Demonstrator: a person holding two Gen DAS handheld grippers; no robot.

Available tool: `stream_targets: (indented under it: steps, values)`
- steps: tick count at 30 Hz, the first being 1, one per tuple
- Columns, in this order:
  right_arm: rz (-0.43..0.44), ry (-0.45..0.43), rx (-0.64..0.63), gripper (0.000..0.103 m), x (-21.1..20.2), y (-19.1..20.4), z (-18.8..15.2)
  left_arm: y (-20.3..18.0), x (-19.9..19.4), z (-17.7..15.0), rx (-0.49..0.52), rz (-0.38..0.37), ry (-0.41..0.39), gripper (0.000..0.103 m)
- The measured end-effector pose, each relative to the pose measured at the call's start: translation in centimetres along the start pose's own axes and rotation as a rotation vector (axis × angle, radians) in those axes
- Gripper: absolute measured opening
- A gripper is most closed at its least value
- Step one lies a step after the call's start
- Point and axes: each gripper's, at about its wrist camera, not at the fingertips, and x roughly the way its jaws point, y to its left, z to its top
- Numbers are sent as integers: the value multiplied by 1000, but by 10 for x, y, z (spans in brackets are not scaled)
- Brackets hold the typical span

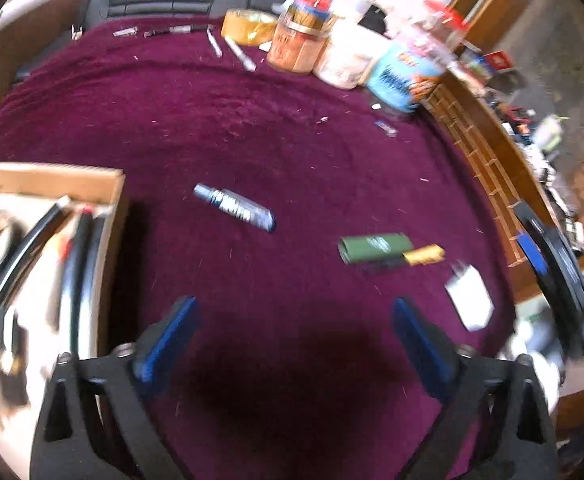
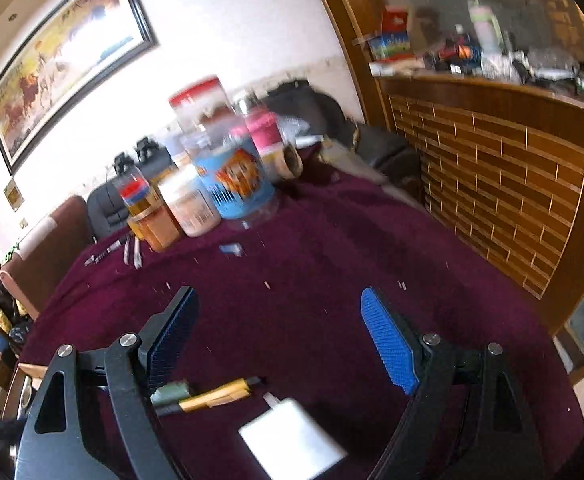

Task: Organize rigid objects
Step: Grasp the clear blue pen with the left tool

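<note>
Hovering over maroon surface [image 1: 292, 112], left tool [image 1: 296, 334] spread apart, empty; tube [image 1: 233, 207] mid-frame, cardboard box [image 1: 51, 178] at left. Right tool [image 2: 279, 334] likewise apart, white charger [image 2: 292, 438] bottom centre.

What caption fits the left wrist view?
Open left gripper above purple cloth, near tube, green case, charger and box.

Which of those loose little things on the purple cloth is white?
The white charger plug, a boxy block. The silver-blue tube and the green case are long and coloured.
</note>
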Motion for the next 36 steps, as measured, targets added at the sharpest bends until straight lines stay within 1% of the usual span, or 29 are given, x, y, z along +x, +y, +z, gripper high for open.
stream_targets:
  steps: [1, 2, 3, 4, 5, 6, 7, 8, 9, 10, 13, 16, 17, 18, 20, 22, 24, 27, 31, 32, 34, 36]
  values:
    - [2, 12, 22, 83, 1, -7, -3, 1, 10, 7, -15, 22, 6, 54]
    - [0, 21, 40, 83, 2, -11, -3, 4, 22, 16, -32, 37, 12, 48]
    - [0, 28, 61, 83, 3, -15, -3, 7, 33, 24, -47, 67, 13, 42]
    - [6, 33, 80, 83, 3, -19, -3, 10, 41, 29, -57, 110, 8, 40]
    - [13, 35, 91, 83, 2, -21, -2, 10, 46, 33, -50, 143, -17, 39]
    - [17, 35, 95, 83, 3, -22, -1, 6, 48, 35, -14, 197, -44, 37]
    - [20, 36, 100, 83, 2, -24, -2, 2, 52, 36, 11, 236, -44, 32]
    - [20, 43, 103, 83, 4, -25, -3, -1, 52, 35, 29, 252, -49, 25]
    - [22, 55, 109, 83, 6, -27, -3, -4, 50, 33, 48, 263, -47, 14]
    - [28, 71, 119, 83, 8, -28, -4, -4, 49, 30, 51, 237, -28, 11]
    - [33, 93, 145, 83, 13, -33, -7, -2, 39, 16, 47, 239, -15, 11]
    - [33, 115, 153, 83, 17, -34, -11, 2, 28, -2, 32, 225, -3, 11]
    - [37, 138, 155, 83, 21, -34, -13, 1, 21, -8, 25, 216, -1, 11]
    - [43, 153, 156, 83, 24, -33, -14, 0, 14, -13, 12, 190, 2, 11]
    - [42, 162, 143, 83, 25, -30, -15, -2, -1, -22, -3, 152, -13, 11]
    - [32, 132, 118, 83, 19, -27, -13, -6, -18, -35, 14, 127, -38, 11]
    - [5, 90, 91, 83, 11, -26, -11, -10, -29, -44, 43, 111, -56, 11]
    - [3, 69, 81, 83, 8, -24, -10, -11, -43, -59, 93, 77, -68, 11]
    - [0, 38, 22, 83, 2, -11, -12, -9, -45, -75, 155, 67, -70, 11]
    - [-3, 53, -4, 83, 1, -4, -15, -6, -43, -80, 157, 54, -53, 11]
    - [43, 114, -13, 83, 4, 7, -19, -3, -39, -85, 155, 32, -31, 11]
    - [73, 179, -46, 83, 6, 27, -20, 1, -33, -90, 161, 27, -8, 11]
